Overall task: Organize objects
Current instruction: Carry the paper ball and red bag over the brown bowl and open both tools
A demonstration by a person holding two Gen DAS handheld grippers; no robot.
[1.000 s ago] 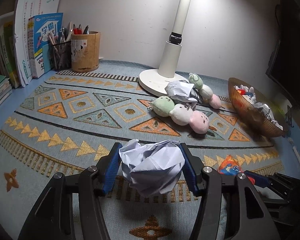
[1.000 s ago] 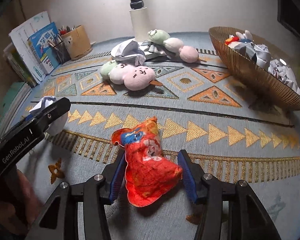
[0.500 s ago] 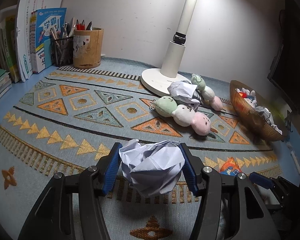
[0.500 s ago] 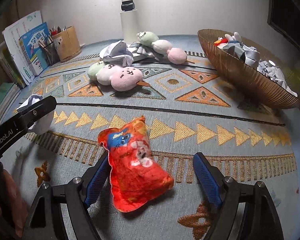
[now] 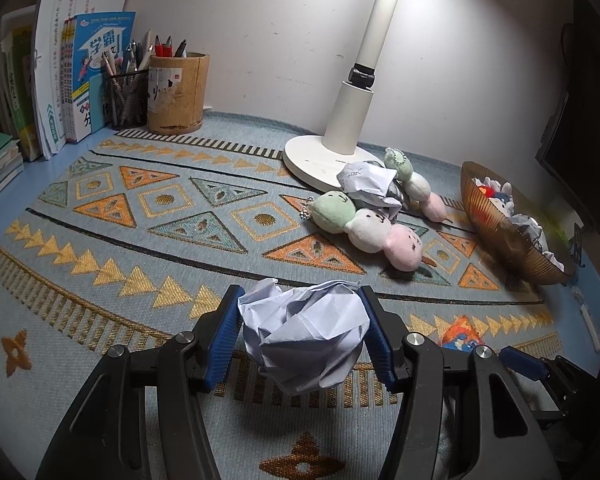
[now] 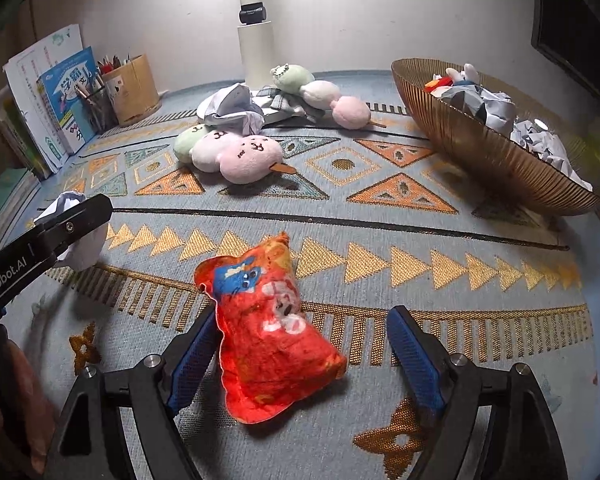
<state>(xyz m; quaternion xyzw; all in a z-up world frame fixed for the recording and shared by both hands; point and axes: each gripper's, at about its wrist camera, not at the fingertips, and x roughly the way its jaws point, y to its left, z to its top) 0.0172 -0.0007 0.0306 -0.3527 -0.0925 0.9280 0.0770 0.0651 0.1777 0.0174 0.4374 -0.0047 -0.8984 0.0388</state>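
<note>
Pinching a crumpled ball of white paper (image 5: 306, 342) between its blue pads, the left gripper (image 5: 300, 336) holds the ball just above the patterned blue-grey woven mat (image 5: 140, 248) with orange and gold triangles; both pads press against the paper's sides. In the right wrist view the same gripper shows at the left edge as a black arm with the white ball behind it.

The right gripper (image 6: 300, 354) stands over a red plush snack-bag toy with a blue patch (image 6: 264, 332) that lies on the mat. Its jaws are closing, with the toy between them: the left pad is at the toy's edge, while the right pad stands clear of it with mat showing in the gap, so the toy is not gripped.

Farther back, a ribbed brown oval basket (image 6: 480, 148) sits at the right side of the mat, holding crumpled papers and a small plush figure. Near the round base of a white desk lamp (image 5: 340, 136) lie two plush dango skewers of green, white and pink balls (image 6: 232, 150), with another crumpled white paper (image 5: 366, 180) resting between them. At the back left stand a tan cylindrical pen holder (image 5: 178, 94), a black mesh pen cup (image 5: 127, 98) and upright books (image 5: 84, 76) against the wall.
</note>
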